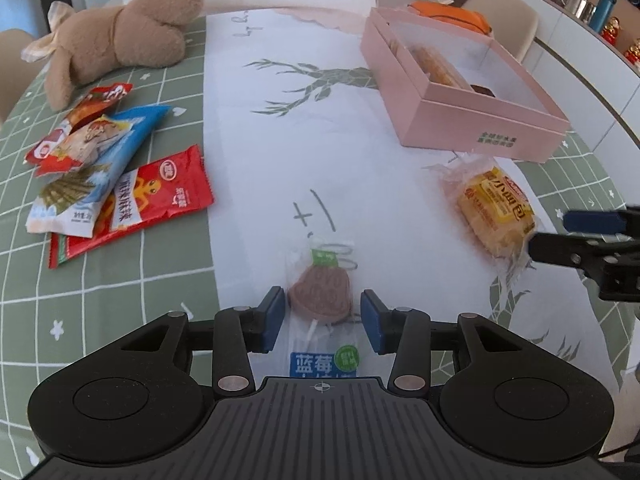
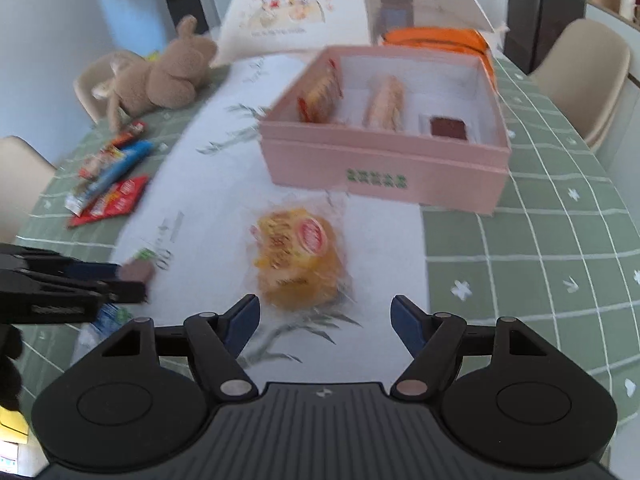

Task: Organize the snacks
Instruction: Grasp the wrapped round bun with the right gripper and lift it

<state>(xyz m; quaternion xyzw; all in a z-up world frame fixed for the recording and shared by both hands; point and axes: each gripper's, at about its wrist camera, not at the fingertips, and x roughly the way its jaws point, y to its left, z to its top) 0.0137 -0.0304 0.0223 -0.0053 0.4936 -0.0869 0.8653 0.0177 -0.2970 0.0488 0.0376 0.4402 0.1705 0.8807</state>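
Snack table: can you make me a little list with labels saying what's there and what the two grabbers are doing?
box: pink box, open, three snacks inside
loose pile: red and blue packets near the plush toy
lollipop: wrapped lollipop lies on the cloth between the left hand-held gripper pads, not pinched
bread: yellow bread packet lies just ahead of the right hand-held gripper, which is open and empty
table: green checked cloth with a white runner

The left gripper (image 1: 322, 322) stands open around a bell-shaped lollipop (image 1: 320, 294) lying in its clear wrapper on the white table runner (image 1: 304, 152), pads not touching it. Far right sits the pink box (image 1: 460, 92); a yellow bread packet (image 1: 496, 210) lies nearer, beside the right gripper (image 1: 548, 232). Snack packets (image 1: 112, 176) lie left.
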